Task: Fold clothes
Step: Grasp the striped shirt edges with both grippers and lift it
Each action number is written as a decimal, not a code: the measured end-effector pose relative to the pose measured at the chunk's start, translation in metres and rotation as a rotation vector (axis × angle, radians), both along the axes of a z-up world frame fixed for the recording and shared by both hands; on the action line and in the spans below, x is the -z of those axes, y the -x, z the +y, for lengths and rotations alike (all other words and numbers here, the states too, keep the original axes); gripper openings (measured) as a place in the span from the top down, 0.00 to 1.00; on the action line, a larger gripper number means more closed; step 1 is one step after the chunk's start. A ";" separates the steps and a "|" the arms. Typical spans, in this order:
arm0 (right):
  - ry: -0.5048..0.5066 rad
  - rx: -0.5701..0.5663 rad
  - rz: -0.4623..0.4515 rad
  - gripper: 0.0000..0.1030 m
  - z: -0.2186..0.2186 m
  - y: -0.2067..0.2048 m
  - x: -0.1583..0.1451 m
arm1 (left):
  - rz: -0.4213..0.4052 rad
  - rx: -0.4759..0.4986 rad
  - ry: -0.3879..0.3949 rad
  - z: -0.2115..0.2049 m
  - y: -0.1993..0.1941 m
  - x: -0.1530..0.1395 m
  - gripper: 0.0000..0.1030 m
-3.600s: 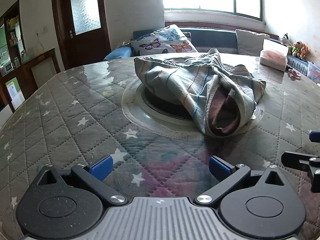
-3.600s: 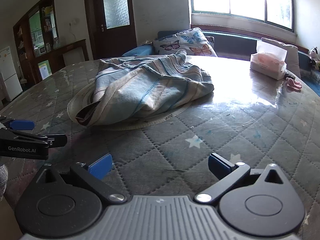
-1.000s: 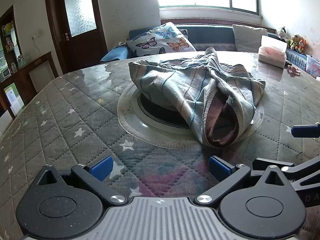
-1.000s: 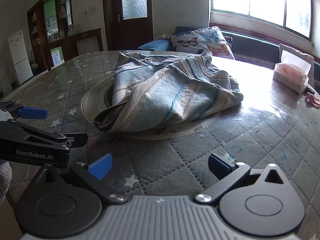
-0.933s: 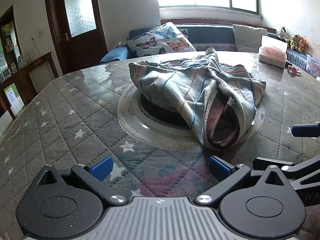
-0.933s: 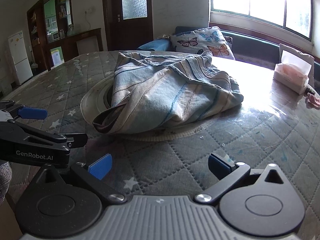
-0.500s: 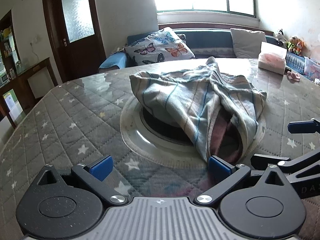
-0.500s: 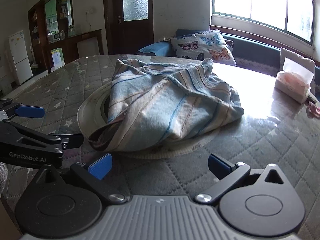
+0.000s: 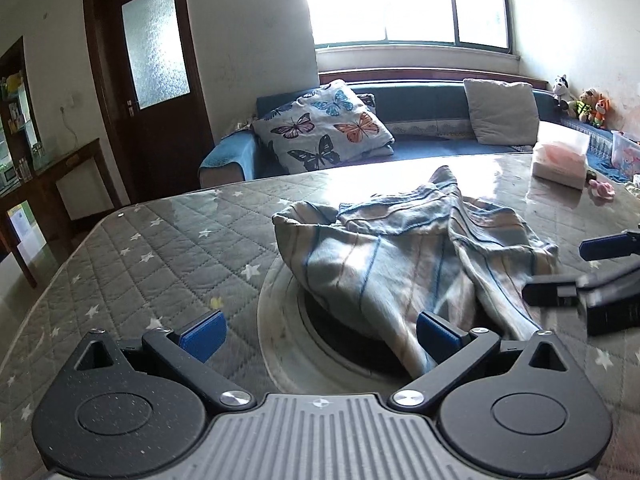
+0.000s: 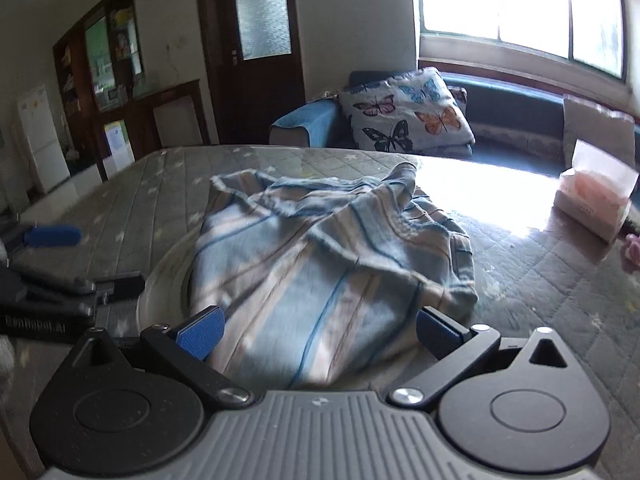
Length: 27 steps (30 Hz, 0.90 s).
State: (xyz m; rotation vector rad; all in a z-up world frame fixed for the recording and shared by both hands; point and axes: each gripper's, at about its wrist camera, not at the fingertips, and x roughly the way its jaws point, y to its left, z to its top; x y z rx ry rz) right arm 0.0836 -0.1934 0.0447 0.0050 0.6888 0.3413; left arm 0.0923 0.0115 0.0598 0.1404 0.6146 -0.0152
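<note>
Right gripper (image 10: 318, 334): jaws wide apart, empty, near hem of striped garment (image 10: 320, 264) lying between pads.
Left gripper (image 9: 318, 334): wide apart, empty; garment ahead, toward its right finger.
Garment crumpled on turntable (image 9: 280, 344) at table centre.
Judgement: right nearer.

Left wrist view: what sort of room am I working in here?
Most likely a home living or dining room: a sofa with a butterfly cushion under the window, and a quilted table holding the striped garment.
</note>
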 end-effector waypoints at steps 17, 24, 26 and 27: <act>-0.099 0.029 0.156 0.63 0.010 -0.124 0.027 | 0.042 0.039 -0.022 -0.008 -0.068 0.011 0.14; -0.149 0.040 0.145 0.95 -0.014 -0.113 0.024 | 0.034 0.101 0.031 -0.023 -0.098 0.000 0.20; -0.155 0.051 0.135 0.96 -0.023 -0.108 0.020 | 0.035 0.134 0.052 -0.034 -0.109 -0.003 0.22; -0.157 0.056 0.129 0.96 -0.028 -0.106 0.018 | 0.036 0.153 0.067 -0.041 -0.115 -0.004 0.22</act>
